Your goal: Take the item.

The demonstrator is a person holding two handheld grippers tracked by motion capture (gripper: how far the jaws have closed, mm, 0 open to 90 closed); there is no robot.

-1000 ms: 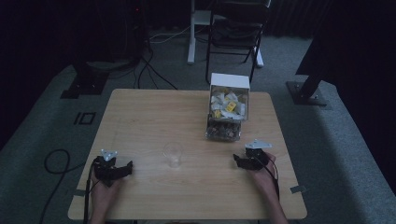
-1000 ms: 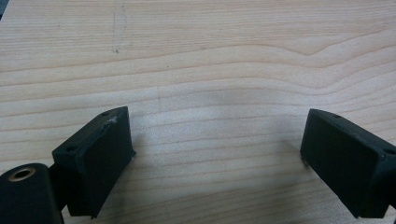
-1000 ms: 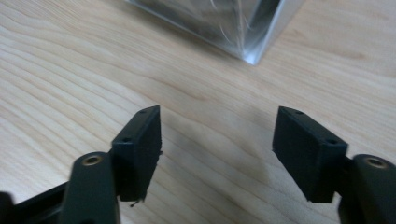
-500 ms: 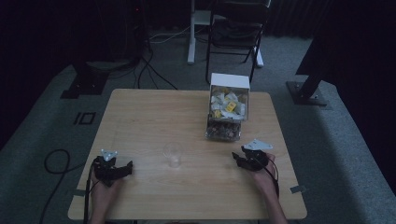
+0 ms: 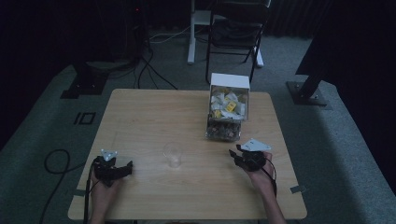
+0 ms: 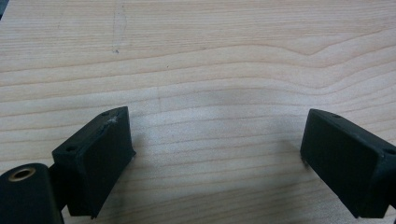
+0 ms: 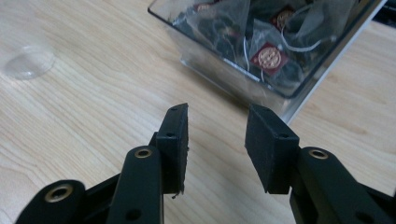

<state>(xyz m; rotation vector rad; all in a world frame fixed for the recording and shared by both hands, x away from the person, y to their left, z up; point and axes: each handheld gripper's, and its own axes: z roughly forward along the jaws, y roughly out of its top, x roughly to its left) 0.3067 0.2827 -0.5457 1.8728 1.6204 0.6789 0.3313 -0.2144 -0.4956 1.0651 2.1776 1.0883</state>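
Surface: a light wooden table, grain plainly visible, set on grey carpet in a dim room. Beyond the far edge stood a dark folding chair and a white desk leg; black cables trailed over the floor, and another cable looped at the table's left.

Containers: a clear box with a white back panel stood right of centre toward the far side, holding pale and yellow sachets above and darker ones below. In the right gripper view its transparent lower compartment held mesh tea bags with red round tags. A small clear glass stood near the table's middle, apparently empty.

Grippers: the left gripper lay low at the near left, jaws spread wide over bare wood, holding nothing. The right gripper sat near right, just before the box, jaws partly open, holding nothing.
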